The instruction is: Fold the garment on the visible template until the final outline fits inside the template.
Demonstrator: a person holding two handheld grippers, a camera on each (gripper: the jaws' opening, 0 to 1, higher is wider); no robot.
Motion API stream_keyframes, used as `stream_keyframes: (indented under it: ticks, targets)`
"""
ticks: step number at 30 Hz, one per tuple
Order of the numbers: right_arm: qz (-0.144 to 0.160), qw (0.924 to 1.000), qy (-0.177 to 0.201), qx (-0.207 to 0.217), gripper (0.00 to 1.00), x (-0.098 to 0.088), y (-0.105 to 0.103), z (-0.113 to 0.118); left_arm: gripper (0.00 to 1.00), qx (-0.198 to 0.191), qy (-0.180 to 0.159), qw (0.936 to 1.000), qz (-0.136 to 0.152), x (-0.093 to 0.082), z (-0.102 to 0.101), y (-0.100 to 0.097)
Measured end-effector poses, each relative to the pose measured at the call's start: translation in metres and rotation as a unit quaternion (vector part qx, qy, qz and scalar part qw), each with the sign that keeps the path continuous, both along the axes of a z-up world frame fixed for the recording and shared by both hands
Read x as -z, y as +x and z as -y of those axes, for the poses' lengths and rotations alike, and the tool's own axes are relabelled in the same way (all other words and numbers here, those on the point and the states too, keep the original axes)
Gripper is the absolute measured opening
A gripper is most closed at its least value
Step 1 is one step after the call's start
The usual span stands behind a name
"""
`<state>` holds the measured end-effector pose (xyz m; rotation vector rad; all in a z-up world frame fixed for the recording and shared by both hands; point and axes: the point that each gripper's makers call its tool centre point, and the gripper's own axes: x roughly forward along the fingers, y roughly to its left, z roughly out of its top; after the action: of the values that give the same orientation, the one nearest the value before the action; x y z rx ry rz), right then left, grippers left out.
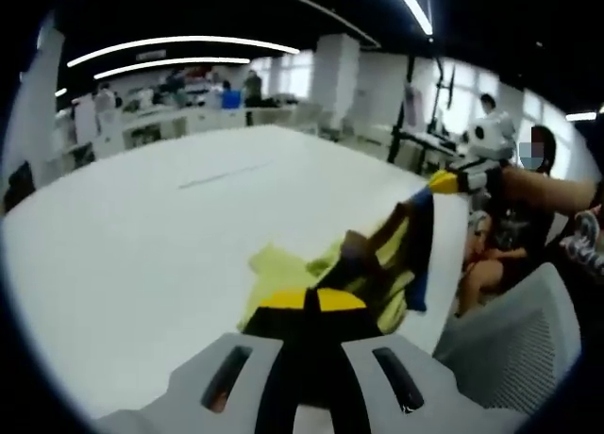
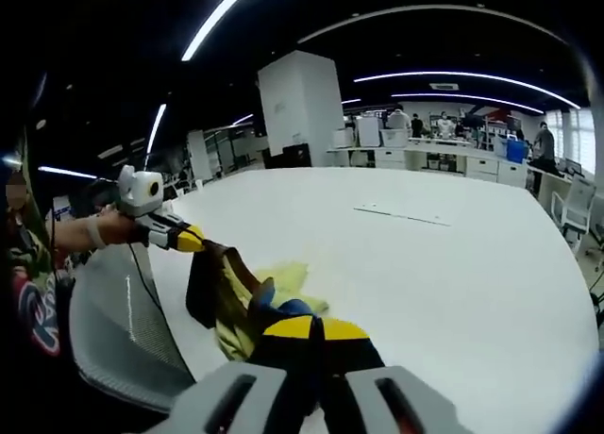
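Garment (image 1: 377,264) yellow with dark panels, lower centre of the left gripper view, held up off the white bench (image 1: 170,226), bunched. Left claw (image 1: 311,307) pinched shut on one edge; right claw (image 2: 307,335) pinched shut on the other. Template line (image 2: 401,214) faint, upper right. Risk: an edge slips out and the cloth drops crumpled near the bench edge. No readable writing.

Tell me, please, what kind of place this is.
Probably a large open-plan office or lab. A big white table fills the foreground, long strip lights run across a dark ceiling, and desks with people stand at the back. Both grippers hold a yellow and dark garment at the table's edge.
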<state>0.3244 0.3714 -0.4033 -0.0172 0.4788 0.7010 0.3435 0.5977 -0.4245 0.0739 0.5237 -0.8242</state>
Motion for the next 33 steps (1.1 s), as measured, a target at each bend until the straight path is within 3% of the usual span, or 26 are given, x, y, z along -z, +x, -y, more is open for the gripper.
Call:
stream_keyframes:
  ticks: [9, 13, 20, 33]
  targets:
    - [0.028, 0.9996, 0.000, -0.004, 0.00, -0.024, 0.010, 0.000, 0.00, -0.013, -0.008, 0.9999, 0.004, -0.013, -0.008, 0.007]
    - [0.036, 0.9993, 0.003, -0.005, 0.00, -0.032, 0.014, -0.001, 0.00, -0.026, -0.035, 0.9990, 0.003, -0.025, -0.014, 0.015]
    - [0.052, 0.9986, 0.003, -0.012, 0.00, -0.047, 0.016, -0.003, 0.00, -0.030, 0.002, 0.9992, 0.027, -0.032, -0.025, 0.021]
    - [0.071, 0.9972, 0.008, -0.020, 0.00, -0.072, 0.021, -0.009, 0.00, -0.033, 0.002, 0.9984, 0.046, -0.049, -0.029, 0.023]
